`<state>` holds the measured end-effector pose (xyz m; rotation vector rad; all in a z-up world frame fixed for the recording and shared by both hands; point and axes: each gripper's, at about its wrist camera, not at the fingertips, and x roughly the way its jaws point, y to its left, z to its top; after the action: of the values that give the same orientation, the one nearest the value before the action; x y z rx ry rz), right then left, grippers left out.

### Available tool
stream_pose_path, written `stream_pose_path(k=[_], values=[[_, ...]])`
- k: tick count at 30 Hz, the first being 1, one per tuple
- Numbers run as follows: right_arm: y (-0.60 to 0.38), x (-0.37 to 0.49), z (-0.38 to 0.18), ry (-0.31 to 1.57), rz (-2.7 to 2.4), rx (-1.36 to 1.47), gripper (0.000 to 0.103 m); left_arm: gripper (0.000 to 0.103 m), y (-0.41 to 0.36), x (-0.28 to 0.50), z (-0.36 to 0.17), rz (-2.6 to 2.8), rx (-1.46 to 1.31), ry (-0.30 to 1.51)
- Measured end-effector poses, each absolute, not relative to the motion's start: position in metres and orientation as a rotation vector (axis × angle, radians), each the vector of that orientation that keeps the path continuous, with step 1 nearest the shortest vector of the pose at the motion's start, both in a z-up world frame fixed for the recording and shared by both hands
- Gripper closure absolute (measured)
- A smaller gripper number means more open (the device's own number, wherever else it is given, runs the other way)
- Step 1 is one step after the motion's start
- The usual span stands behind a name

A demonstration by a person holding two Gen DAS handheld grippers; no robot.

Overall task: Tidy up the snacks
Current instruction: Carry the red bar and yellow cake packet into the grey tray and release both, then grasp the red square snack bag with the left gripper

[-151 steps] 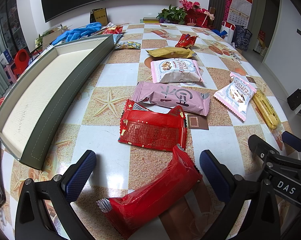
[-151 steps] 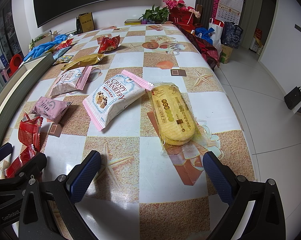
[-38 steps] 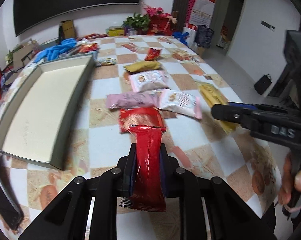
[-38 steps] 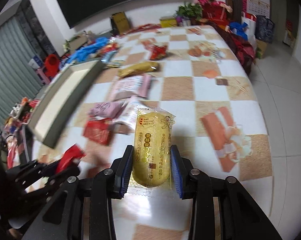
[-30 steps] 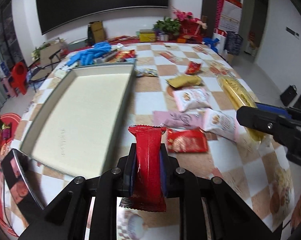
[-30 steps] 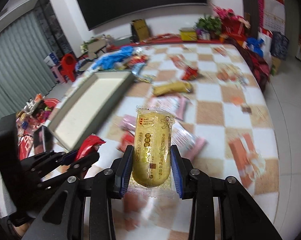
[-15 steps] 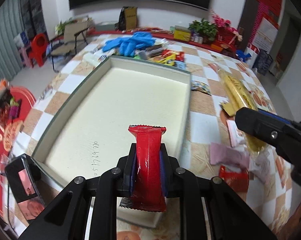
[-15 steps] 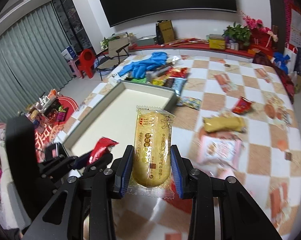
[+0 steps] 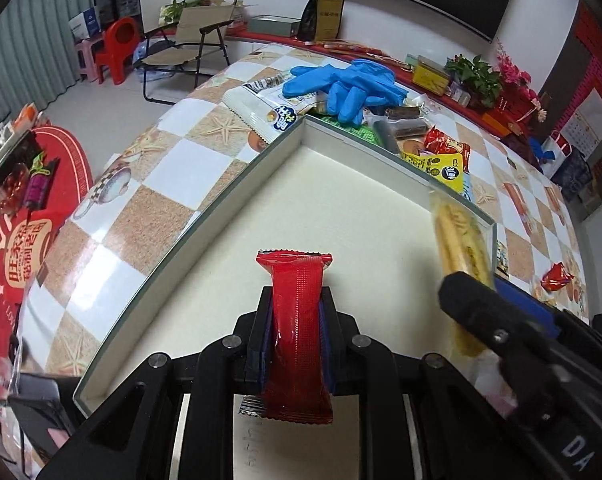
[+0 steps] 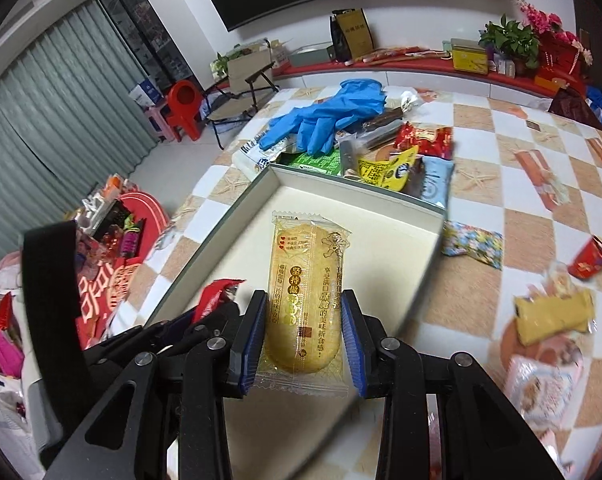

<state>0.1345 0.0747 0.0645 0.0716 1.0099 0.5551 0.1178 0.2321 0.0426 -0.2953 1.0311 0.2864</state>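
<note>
Both grippers, over the desk [image 10: 501,240] earlier, are now hanging tilted downward above the tray [image 9: 341,216]: left gripper [image 9: 295,342] clamping red packet [image 9: 297,320]; right gripper [image 10: 303,338] at 3 o'clock clamping yellow biscuit pack [image 10: 305,292].

White walls, grey curtains [image 10: 61,92], folding chair [image 9: 181,44], red stool [image 9: 119,46]

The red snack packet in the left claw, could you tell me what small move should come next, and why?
Probably lower it and open the left claw: the red snack packet is clamped over the bare floor of the tray, which holds no snacks yet.
</note>
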Motion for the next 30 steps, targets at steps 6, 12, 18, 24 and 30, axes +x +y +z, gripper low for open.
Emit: stream_pose_path(k=[6, 12, 18, 24, 30], values=[[0.085, 0.155, 0.053, 1.041, 0.514, 0.062, 0.063, 0.044, 0.247, 0.126, 0.029, 0.302, -0.335, 1.051], [0.064, 0.153, 0.072, 0.969, 0.488, 0.108, 0.033, 0.034, 0.232, 0.102, 0.050, 0.250, -0.337, 0.977], [-0.005, 0.091, 0.091, 0.874, 0.456, 0.158, 0.033, 0.031, 0.166, 0.042, 0.078, 0.087, -0.218, 0.891], [-0.096, -0.003, 0.073, 0.816, 0.243, 0.048, 0.033, 0.024, 0.085, -0.008, 0.069, -0.129, -0.125, 0.891], [-0.172, -0.046, 0.029, 0.901, 0.074, 0.037, 0.033, 0.024, 0.034, 0.001, 0.038, -0.204, -0.018, 0.942]])
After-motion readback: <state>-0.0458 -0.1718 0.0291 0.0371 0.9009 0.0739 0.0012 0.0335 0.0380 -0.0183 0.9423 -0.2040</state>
